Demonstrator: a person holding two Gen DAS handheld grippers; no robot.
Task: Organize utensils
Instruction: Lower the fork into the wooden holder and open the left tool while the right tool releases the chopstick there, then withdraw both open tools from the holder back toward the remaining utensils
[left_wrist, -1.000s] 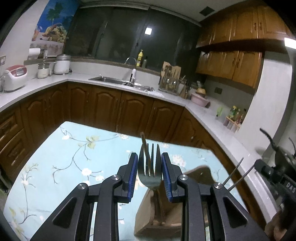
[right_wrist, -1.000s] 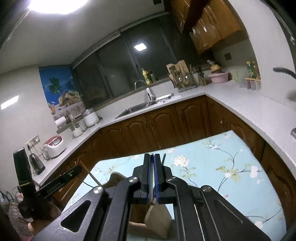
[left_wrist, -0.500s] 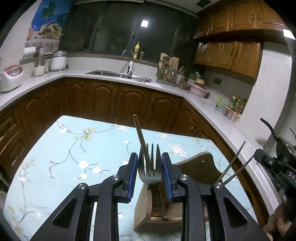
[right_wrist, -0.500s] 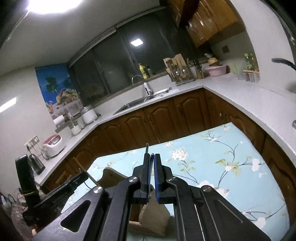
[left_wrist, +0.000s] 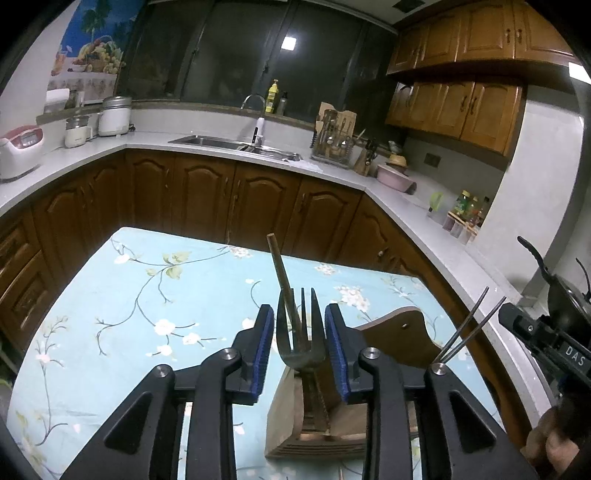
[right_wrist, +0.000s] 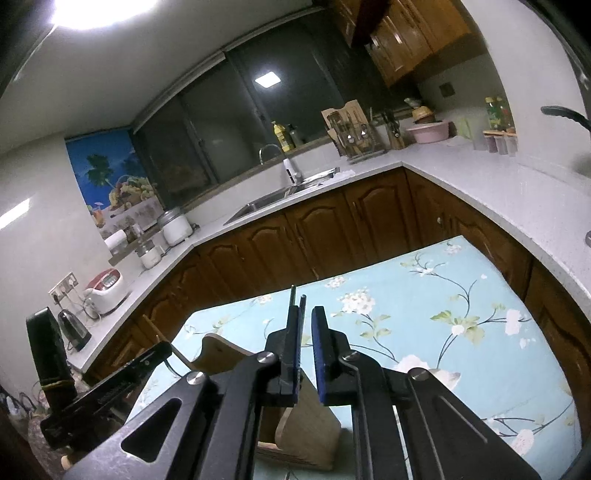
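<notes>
A wooden utensil holder (left_wrist: 325, 406) stands on the floral tablecloth (left_wrist: 166, 295), right under both grippers. A metal fork (left_wrist: 301, 332) stands in it, tines up, with a wooden chopstick (left_wrist: 282, 275) behind it. My left gripper (left_wrist: 299, 347) is open, its blue pads either side of the fork with small gaps. My right gripper (right_wrist: 306, 350) has its pads slightly apart; thin metal chopsticks (right_wrist: 295, 302) lie against its left pad. Their tips also show in the left wrist view (left_wrist: 469, 328). The holder shows in the right wrist view (right_wrist: 306, 424) too.
The table's far edge faces brown cabinets (left_wrist: 240, 199) under a white counter (left_wrist: 424, 221) with a sink (left_wrist: 236, 144), a utensil rack (left_wrist: 332, 136) and a pink bowl (left_wrist: 395, 177). The right gripper's body (left_wrist: 546, 347) is at the right.
My left gripper has opened off the fork, which now stands in the holder. My right gripper's pads have parted a little around the metal chopsticks. Both cameras have tilted down slightly.
</notes>
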